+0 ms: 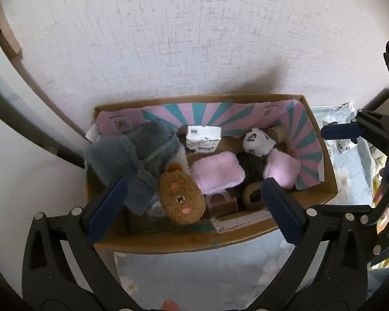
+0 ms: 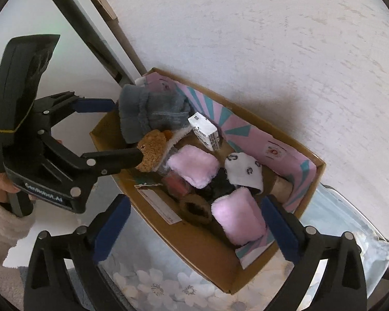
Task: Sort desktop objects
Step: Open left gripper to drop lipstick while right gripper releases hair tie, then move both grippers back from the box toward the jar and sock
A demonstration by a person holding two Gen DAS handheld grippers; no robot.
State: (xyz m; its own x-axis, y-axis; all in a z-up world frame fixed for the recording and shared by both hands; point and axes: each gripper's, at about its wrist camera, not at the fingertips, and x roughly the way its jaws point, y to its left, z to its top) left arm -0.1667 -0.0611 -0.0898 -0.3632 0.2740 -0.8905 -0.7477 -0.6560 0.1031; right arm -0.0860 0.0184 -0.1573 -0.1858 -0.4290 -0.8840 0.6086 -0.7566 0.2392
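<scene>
box [image 1: 168, 242]: matt cardboard, printed paper liner | bear [image 1: 181, 199]: brown plush | pads [image 1: 216, 172]: pink fleece | wall [image 1: 194, 39]: rough textured | gripper [image 1: 192, 207]: blk matt plastic

Textured white wall [image 1: 194, 39], floral blue cloth [image 2: 168, 285] on the surface, dark pole [image 2: 90, 33] beside a wooden strip [image 2: 102, 1]

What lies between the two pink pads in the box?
In the left wrist view, a black soft item lies between the left pink pad and right pink pad.

Black item [image 1: 249, 167] half buried under pink pads [image 1: 216, 172].
</scene>
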